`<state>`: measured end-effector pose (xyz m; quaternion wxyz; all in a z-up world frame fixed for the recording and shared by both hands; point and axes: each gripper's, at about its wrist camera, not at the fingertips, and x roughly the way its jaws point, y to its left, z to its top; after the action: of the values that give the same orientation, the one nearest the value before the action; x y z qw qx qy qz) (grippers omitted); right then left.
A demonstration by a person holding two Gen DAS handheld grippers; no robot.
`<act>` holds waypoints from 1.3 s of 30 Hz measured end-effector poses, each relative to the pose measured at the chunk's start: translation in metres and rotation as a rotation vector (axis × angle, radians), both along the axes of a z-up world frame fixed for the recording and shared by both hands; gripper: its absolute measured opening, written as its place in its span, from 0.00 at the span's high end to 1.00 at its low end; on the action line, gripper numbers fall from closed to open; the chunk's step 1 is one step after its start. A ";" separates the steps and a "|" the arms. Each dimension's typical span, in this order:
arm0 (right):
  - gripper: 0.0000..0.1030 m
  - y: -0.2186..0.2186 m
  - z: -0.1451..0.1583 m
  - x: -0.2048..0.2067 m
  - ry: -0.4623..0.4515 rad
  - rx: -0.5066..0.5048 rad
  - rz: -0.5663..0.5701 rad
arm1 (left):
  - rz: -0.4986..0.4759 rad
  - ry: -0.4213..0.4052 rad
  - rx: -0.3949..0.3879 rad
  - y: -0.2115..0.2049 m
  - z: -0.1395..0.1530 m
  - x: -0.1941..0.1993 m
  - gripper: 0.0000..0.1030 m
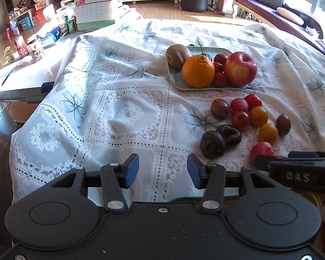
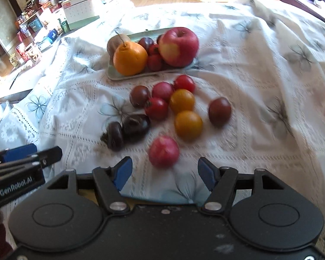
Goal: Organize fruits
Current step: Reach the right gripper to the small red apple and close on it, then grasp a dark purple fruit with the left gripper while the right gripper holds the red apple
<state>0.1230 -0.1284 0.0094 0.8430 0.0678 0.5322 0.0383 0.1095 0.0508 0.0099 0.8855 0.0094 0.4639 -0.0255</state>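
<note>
The right gripper [image 2: 165, 174] has its blue-padded jaws spread wide with nothing between them, hovering just short of a pinkish-red tomato [image 2: 163, 151] that lies nearest to it on the white lace tablecloth [image 2: 260, 99]. The left gripper [image 1: 163, 171] is likewise spread and empty, held over a bare stretch of cloth to the left of the fruit. Beyond the pinkish tomato lie two yellow tomatoes [image 2: 188, 123], one behind the other, with a dark reddish-brown tomato [image 2: 219, 112] apart to their right. To the left sit two dark, wrinkled round fruits [image 2: 136, 124], touching each other. Farther back is a tight cluster of small red tomatoes [image 2: 156, 108] and one brownish tomato [image 2: 140, 96]. Behind the loose fruit stands a pale green tray [image 2: 127, 76] carrying an orange [image 2: 130, 58] with a stem, a large red apple [image 2: 178, 46], a kiwi [image 1: 177, 56] at its left end, and several small red fruits wedged between the orange and the apple.
</note>
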 end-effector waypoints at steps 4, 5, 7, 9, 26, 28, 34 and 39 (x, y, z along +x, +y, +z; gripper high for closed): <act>0.33 0.005 -0.012 0.017 0.033 -0.006 -0.035 | -0.002 0.006 -0.009 0.002 -0.002 0.004 0.46; 0.33 0.005 -0.016 0.020 0.045 -0.005 -0.046 | 0.000 0.009 -0.015 0.003 -0.002 0.005 0.46; 0.35 0.004 -0.023 0.026 0.063 -0.003 -0.060 | -0.001 0.020 -0.020 0.004 -0.004 0.009 0.46; 0.39 0.004 -0.028 0.029 0.074 -0.005 -0.069 | -0.005 0.026 -0.031 0.003 -0.007 0.012 0.46; 0.61 -0.047 -0.005 0.003 0.118 -0.039 -0.105 | -0.122 0.024 -0.071 -0.042 -0.020 0.030 0.46; 0.61 -0.055 -0.001 -0.003 0.117 -0.037 -0.106 | -0.131 0.031 -0.070 -0.046 -0.027 0.034 0.46; 0.61 -0.072 0.016 -0.019 0.084 -0.018 -0.117 | -0.119 0.070 -0.080 -0.052 -0.052 0.050 0.43; 0.61 -0.078 0.022 -0.024 0.044 -0.012 -0.120 | -0.138 0.071 -0.116 -0.053 -0.054 0.053 0.45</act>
<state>0.0991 -0.2062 0.0317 0.8324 0.0952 0.5457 -0.0169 0.1627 -0.0025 -0.0446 0.8638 -0.0108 0.4908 -0.1137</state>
